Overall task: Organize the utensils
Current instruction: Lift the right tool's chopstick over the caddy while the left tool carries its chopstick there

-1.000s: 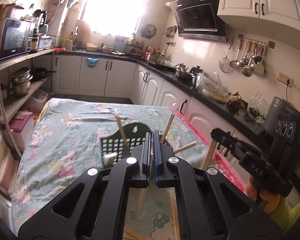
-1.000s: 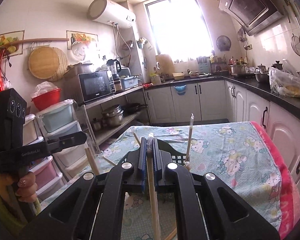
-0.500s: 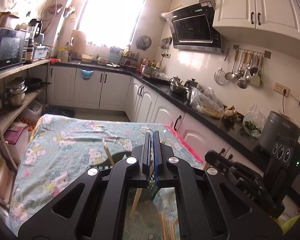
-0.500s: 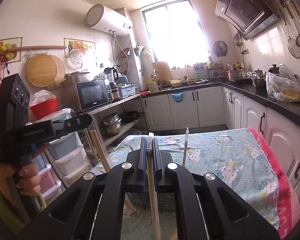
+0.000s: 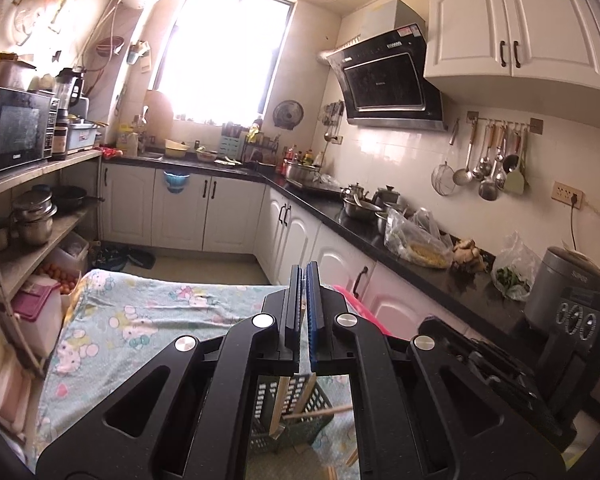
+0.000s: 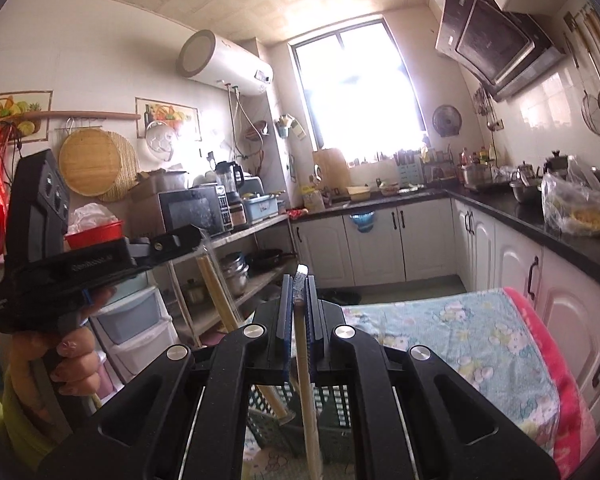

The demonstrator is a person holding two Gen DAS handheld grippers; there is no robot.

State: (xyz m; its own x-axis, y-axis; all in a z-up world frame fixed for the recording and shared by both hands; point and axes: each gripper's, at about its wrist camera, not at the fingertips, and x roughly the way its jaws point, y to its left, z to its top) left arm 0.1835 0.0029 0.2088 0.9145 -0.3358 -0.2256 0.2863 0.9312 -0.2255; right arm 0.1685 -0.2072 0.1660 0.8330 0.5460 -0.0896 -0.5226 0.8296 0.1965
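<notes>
Gripping a wrapped chopstick (image 6: 306, 364), my right gripper (image 6: 299, 300) is clamped on it above the dark slotted basket (image 6: 332, 412). My left gripper (image 5: 304, 300) is clenched on another wrapped chopstick (image 6: 216, 292), over the same basket on the cartoon-print tablecloth (image 5: 148, 320). The grey cooker (image 5: 560, 288) reads "SUPOR"; other labels are unreadable.

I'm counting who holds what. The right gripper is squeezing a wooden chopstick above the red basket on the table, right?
Almost. The basket is dark green, not red, as the right wrist view shows. The rest holds: the right gripper is shut on a wooden chopstick above that basket on the table.
</notes>
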